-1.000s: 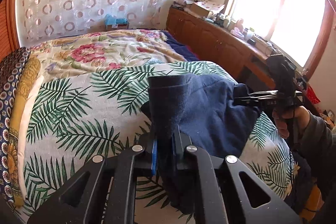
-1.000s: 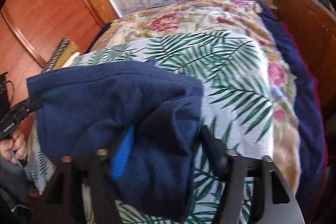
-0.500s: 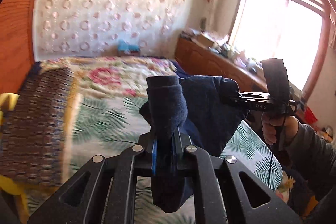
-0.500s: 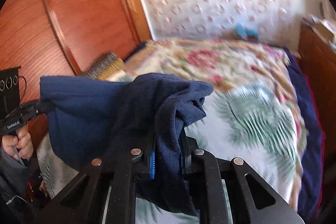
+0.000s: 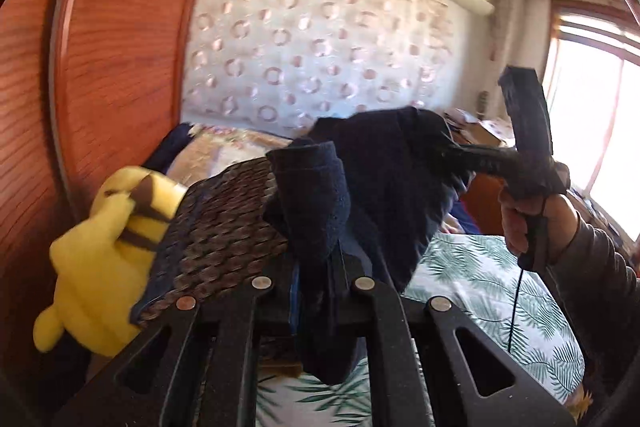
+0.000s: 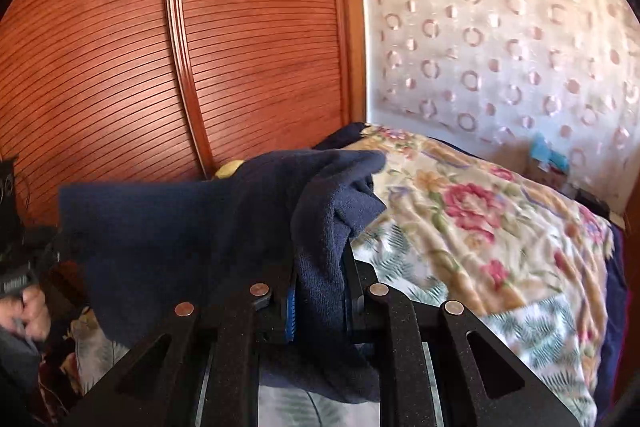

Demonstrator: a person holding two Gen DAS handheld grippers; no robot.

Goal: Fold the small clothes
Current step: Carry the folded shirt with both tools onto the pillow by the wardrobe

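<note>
A dark navy garment [image 5: 380, 187] hangs in the air between both grippers, above the bed. My left gripper [image 5: 316, 267] is shut on a bunched corner of it, and the cloth rolls up over the fingertips. In the right wrist view my right gripper [image 6: 320, 291] is shut on another thick fold of the navy garment [image 6: 160, 235], which stretches flat to the left. The right gripper [image 5: 468, 159] also shows in the left wrist view, held by a hand [image 5: 532, 223]. The left gripper [image 6: 28, 267] sits at the left edge of the right wrist view.
A yellow plush toy [image 5: 108, 251] and a brown patterned cushion [image 5: 224, 227] lie close on the left. A wooden slatted wardrobe door [image 6: 160, 47] stands behind. The floral quilt [image 6: 480, 219] and the palm-leaf sheet [image 5: 480, 287] cover the bed. A bright window [image 5: 592, 107] is on the right.
Both grippers swung left and upward, lifting the navy garment off the bed. The right jaws closed from wide around the cloth to tight on it. The wardrobe, plush toy and cushion came into view.
</note>
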